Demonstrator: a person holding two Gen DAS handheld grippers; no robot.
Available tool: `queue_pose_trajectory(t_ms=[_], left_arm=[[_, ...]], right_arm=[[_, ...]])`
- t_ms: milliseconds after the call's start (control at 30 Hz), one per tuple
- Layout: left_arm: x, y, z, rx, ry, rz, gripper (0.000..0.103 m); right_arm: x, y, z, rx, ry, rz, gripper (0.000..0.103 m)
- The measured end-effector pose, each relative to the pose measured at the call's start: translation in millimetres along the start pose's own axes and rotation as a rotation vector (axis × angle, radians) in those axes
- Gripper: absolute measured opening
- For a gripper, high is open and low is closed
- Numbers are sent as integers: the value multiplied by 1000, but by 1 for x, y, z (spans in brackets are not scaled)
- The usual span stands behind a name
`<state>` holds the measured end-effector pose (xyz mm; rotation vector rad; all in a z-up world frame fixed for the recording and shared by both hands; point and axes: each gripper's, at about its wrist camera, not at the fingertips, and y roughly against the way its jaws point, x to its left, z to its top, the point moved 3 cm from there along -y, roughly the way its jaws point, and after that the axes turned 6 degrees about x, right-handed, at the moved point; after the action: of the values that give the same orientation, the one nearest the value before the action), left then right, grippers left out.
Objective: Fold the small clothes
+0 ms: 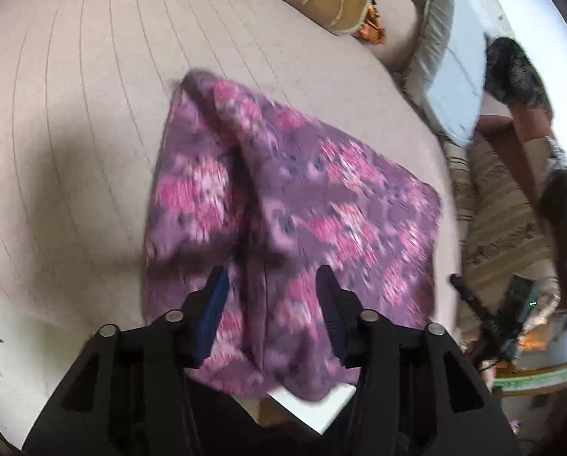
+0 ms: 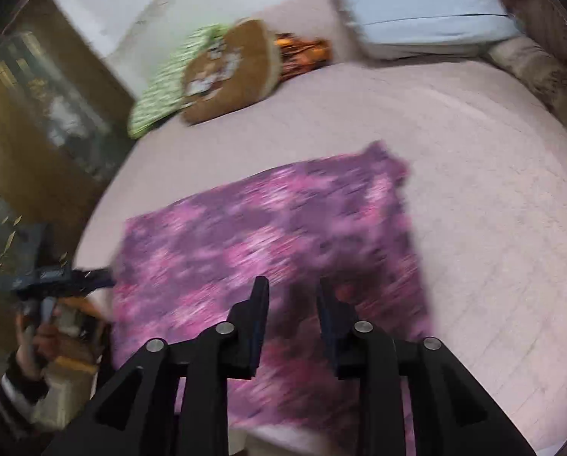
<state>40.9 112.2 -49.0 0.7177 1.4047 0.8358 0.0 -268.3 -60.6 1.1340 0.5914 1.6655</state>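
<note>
A small purple garment with pink flowers (image 1: 283, 205) lies on the pale pink bed (image 1: 74, 114), with its near edge hanging over the bed's front edge. It has a raised fold down its middle. My left gripper (image 1: 274, 277) is open right above its near part, one finger on each side of the fold. In the right wrist view the same garment (image 2: 268, 235) lies flat and blurred. My right gripper (image 2: 293, 288) is open over its near edge, holding nothing. The left gripper (image 2: 67, 277) also shows there, at the garment's left edge.
A brown cushion (image 2: 226, 72) and a green patterned cloth (image 2: 162, 79) lie at the far side of the bed. A pale blue pillow (image 2: 420, 11) lies at the head. Striped bedding (image 1: 500, 212) and dark furry things (image 1: 511, 72) lie beside the bed.
</note>
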Motion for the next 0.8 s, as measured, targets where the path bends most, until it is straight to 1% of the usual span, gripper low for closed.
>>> queue_pose_trajectory(t_ms=[33,67,100,133,200,233,300,333,367,433,467,500,533,567,600,667,733,767,800], left_arm=[[-1,-4,-6,21,-4,-24,53],[0,-9,-12,38,-14,-35,53],[-3,-17,-17,54,-28,-32,53],[-5,-30,-18,68,-38,0,53],[-6,-49,-26,104,-54,72,53],[-7,-54,-30,106,-70,104,51],[-9,-46,-35,87,-99,111,49],[-8,-40,-36,82,-105,100,49],[-5,-32,-35,70,-105,85,49],[7,-12,-30,37,-87,56,49],[14,-4,-26,22,-72,48,49],[21,3,-21,10,-54,38,49],[29,8,-16,4,-32,20,50],[33,6,-9,10,-12,9,52],[40,5,-5,21,15,2,52],[50,-2,0,54,49,-29,53],[57,-13,4,83,83,-34,54],[57,-19,5,95,86,-56,62],[57,-18,5,96,78,-72,74]], right_arm=[[7,-2,-8,11,20,18,29],[12,-7,-18,35,36,31,29],[11,-13,-26,56,43,25,29],[14,-27,-35,99,52,-3,29],[11,-41,-54,175,58,-59,28],[12,-49,-60,206,65,-117,28],[25,-42,-60,169,92,-153,29],[32,-39,-60,155,109,-156,29],[48,-32,-60,122,149,-140,30],[80,-28,-62,78,234,-113,39],[106,-30,-67,44,311,-95,49],[120,-33,-71,32,354,-83,56],[150,-45,-78,17,452,-78,58],[165,-51,-85,16,514,-87,58],[186,-63,-96,24,604,-100,58],[213,-85,-112,37,718,-120,58],[227,-101,-120,66,755,-123,58],[232,-107,-122,81,760,-129,58],[233,-109,-122,84,765,-138,58]])
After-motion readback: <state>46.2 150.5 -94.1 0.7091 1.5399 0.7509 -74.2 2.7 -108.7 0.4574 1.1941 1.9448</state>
